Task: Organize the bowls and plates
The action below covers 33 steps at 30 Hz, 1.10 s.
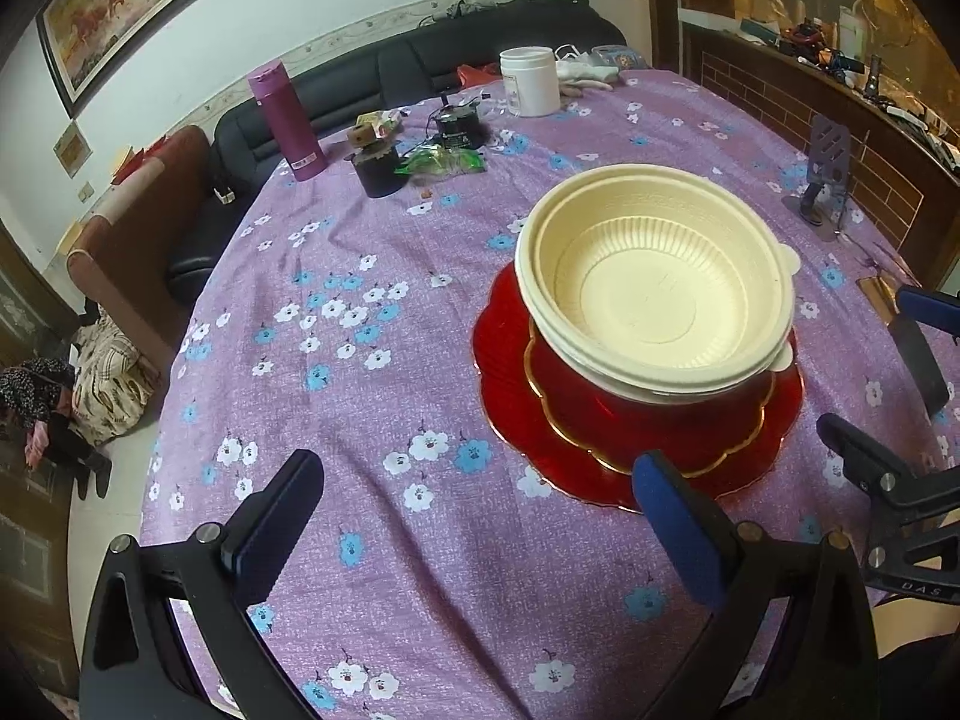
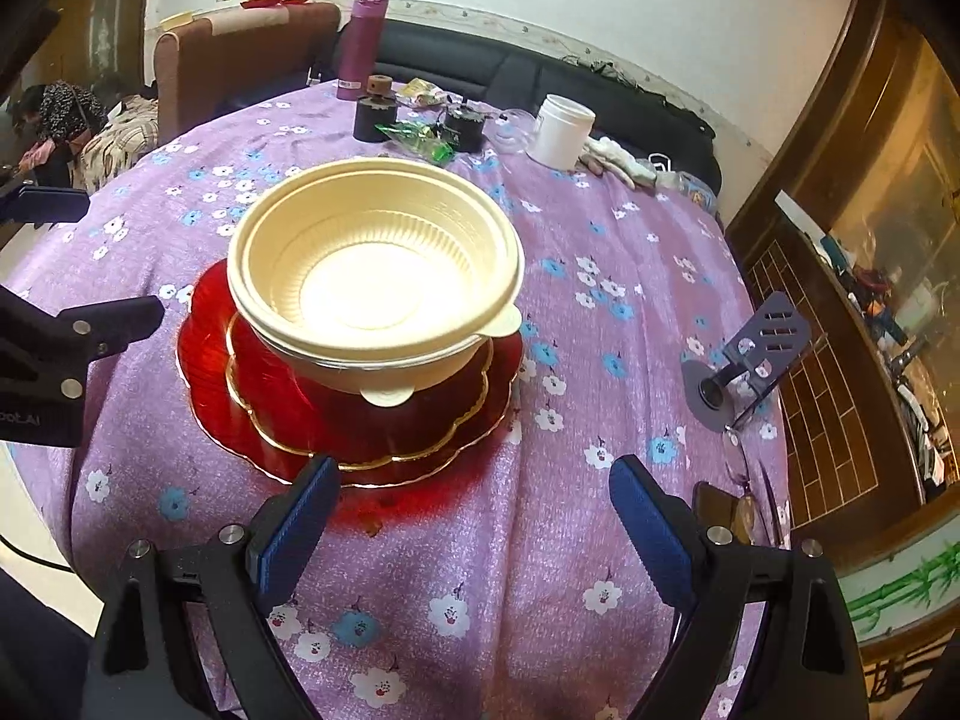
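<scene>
Left claw: left gripper [image 1: 480, 516] is wide open and holds nothing, near the table's front edge.
Left view stack: cream bowls [image 1: 654, 288] nested on red plates [image 1: 606, 420], mid-table (a bit off-centre).
Right claw: right gripper [image 2: 474, 516] is also wide open and empty.
Right view tip: I think nudge the bowls [image 2: 372, 276] gently to centre them on the plates [image 2: 336, 408].

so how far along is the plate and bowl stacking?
Looks nearly done: cream plastic bowls sit nested on the stacked red scalloped glass plates. Nothing in hand; left tool and right tool are both open and empty. No other loose dishes visible on the purple floral tablecloth.
</scene>
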### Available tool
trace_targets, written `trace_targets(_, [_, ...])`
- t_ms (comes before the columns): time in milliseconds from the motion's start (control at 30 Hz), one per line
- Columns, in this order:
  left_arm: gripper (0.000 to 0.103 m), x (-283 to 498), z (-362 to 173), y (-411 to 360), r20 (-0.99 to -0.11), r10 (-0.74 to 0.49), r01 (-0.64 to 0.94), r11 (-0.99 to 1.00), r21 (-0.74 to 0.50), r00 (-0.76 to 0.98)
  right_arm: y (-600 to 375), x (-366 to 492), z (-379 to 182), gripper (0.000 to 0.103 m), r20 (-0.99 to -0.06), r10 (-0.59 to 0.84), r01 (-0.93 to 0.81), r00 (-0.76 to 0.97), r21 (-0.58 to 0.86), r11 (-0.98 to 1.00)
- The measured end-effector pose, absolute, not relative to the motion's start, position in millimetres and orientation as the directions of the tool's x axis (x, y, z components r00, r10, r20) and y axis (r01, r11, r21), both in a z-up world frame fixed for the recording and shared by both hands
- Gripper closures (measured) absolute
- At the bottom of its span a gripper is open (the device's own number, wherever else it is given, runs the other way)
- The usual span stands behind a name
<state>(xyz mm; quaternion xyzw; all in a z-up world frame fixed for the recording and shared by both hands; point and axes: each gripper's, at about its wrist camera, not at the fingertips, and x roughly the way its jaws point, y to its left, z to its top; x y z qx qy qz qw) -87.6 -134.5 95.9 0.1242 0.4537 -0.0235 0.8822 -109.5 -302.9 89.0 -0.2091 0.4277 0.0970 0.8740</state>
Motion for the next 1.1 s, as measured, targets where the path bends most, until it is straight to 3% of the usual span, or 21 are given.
trace_targets(1100, [0.000, -84.9, 95.7, -133.4, -0.827, 0.054, 0.135, 0.979, 0.156, 0.560, -304.9, -119.4, 94.2, 0.009, -0.775, 0.019, -0.359, 0.631, -0.270, 0.893])
